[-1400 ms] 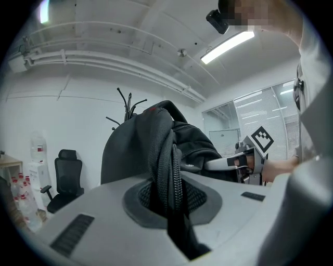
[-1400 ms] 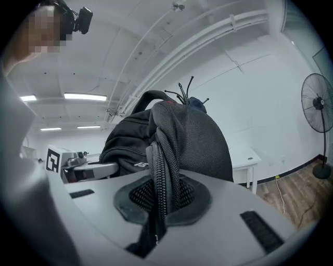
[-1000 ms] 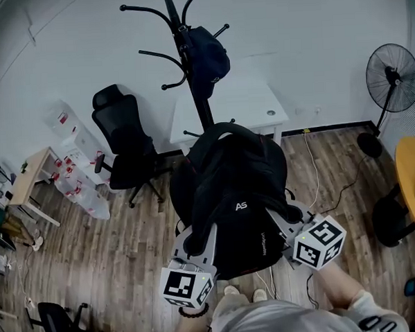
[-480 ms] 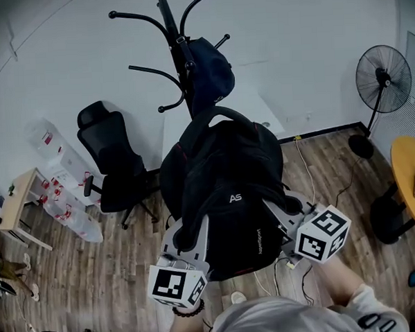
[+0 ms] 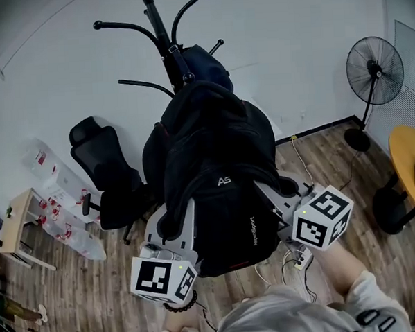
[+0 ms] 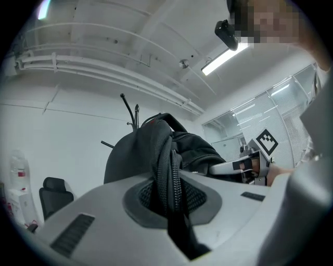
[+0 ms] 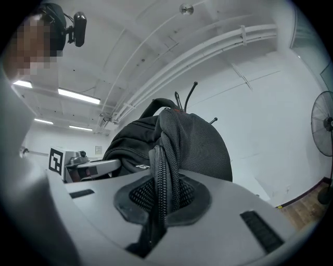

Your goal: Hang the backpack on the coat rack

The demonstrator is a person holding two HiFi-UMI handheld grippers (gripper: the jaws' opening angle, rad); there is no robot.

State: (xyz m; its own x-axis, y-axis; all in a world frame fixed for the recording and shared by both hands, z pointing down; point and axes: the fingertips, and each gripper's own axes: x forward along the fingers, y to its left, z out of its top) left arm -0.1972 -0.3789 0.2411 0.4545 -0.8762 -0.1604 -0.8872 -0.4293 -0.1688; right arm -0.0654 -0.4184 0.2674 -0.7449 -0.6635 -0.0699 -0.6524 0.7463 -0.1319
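The black backpack [image 5: 218,161] hangs in the air between both grippers, its top handle close to the pole of the black coat rack [image 5: 157,29]. My left gripper [image 5: 172,223] is shut on the backpack's left zipped edge [image 6: 169,171]. My right gripper [image 5: 280,194] is shut on the right zipped edge [image 7: 162,176]. A dark blue bag [image 5: 203,60] hangs on the rack, partly hidden behind the backpack. Rack hook tips [image 6: 130,110] show above the backpack in the left gripper view, and hook tips [image 7: 187,93] also top it in the right gripper view.
A black office chair [image 5: 105,167] stands left of the rack. A floor fan [image 5: 374,68] is at the right wall, a yellow round table [image 5: 409,165] at the right edge. A small wooden table [image 5: 13,224] and a clear bin [image 5: 57,204] sit at the left. Cables [image 5: 299,258] lie on the floor.
Both grippers have risen and carried the backpack up and toward the rack. Its top now overlaps the rack's pole and covers the white desk seen earlier.
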